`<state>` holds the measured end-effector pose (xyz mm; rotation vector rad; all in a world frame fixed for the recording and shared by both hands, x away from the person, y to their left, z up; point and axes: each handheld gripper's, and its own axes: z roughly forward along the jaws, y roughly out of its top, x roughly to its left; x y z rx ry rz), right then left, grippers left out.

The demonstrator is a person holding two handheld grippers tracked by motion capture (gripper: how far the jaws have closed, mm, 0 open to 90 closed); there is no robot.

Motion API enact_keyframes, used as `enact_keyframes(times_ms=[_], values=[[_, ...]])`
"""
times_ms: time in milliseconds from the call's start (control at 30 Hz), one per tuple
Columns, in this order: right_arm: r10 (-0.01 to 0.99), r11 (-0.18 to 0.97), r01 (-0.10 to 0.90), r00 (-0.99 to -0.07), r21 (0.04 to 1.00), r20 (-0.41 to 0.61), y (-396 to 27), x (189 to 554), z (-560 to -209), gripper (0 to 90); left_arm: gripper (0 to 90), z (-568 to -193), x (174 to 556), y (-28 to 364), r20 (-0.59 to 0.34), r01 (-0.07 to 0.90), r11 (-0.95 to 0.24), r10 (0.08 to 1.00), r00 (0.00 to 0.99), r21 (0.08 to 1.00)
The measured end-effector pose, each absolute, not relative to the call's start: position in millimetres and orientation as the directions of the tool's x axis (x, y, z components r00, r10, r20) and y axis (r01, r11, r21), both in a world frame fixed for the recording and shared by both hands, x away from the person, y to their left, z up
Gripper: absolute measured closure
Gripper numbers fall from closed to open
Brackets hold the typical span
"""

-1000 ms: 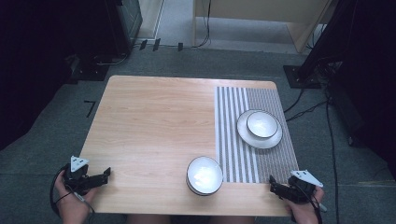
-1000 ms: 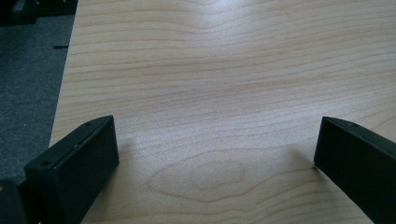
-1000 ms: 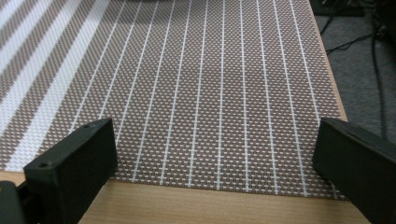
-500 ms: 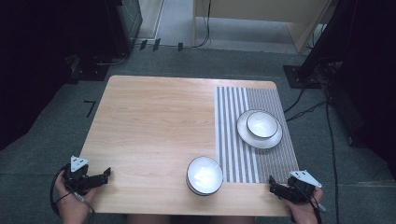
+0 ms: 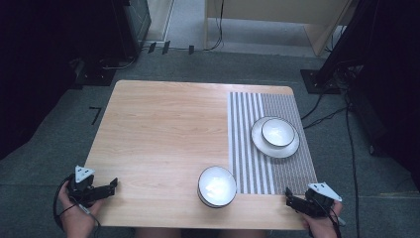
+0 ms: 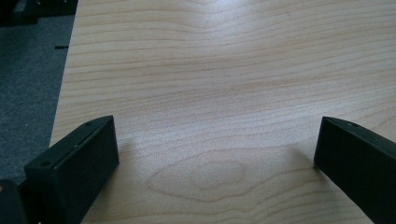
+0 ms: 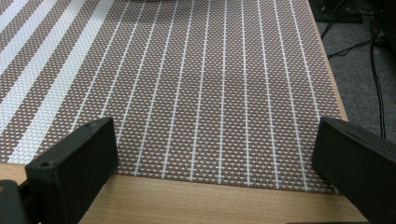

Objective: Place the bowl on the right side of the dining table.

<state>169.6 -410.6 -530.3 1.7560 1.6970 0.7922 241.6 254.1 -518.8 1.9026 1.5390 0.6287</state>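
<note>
Both grippers are parked at the bottom of the high view right now. Left gripper (image 5: 106, 187) sits at the lower left corner of the table (image 5: 163, 129), right gripper (image 5: 292, 201) at the lower right, just off the near edge of the striped mat (image 5: 247, 148). Jaws on both are spread wide with nothing between them: the left gripper view looks across bare wood between its jaws, and the right gripper view looks across the mat weave.

The bowl (image 5: 217, 186) nearest me is low and center in the high view, on the wood, its rim right beside the mat's left edge. I can't tell whether it overlaps the mat. Looks like it could be two bowls nested, hard to say for sure. Farther up on the right of the frame there's a plate (image 5: 275, 148) on the mat with a small bowl (image 5: 278, 132) sitting in it.

My read is that I'm at the very start, nothing grabbed, hands just resting. The near bowl is the obvious thing to go for, and it's closer to the right gripper. Next move, I reckon, is swinging that one leftward across the frame, coming in over the rim so one jaw drops inside and one outside, then closing. The rim looks thin and glossy, so I'd go gently or it might slip.
</note>
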Motion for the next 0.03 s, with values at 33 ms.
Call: enact_keyframes(times_ms=[33], values=[[0.999, -0.036, 0.664, 0.021, 0.747, 0.029, -410.6, 169.6, -530.3, 0.0, 0.0, -518.8, 241.6, 254.1, -0.011, 0.690, -0.143, 0.977, 0.213, 0.710]])
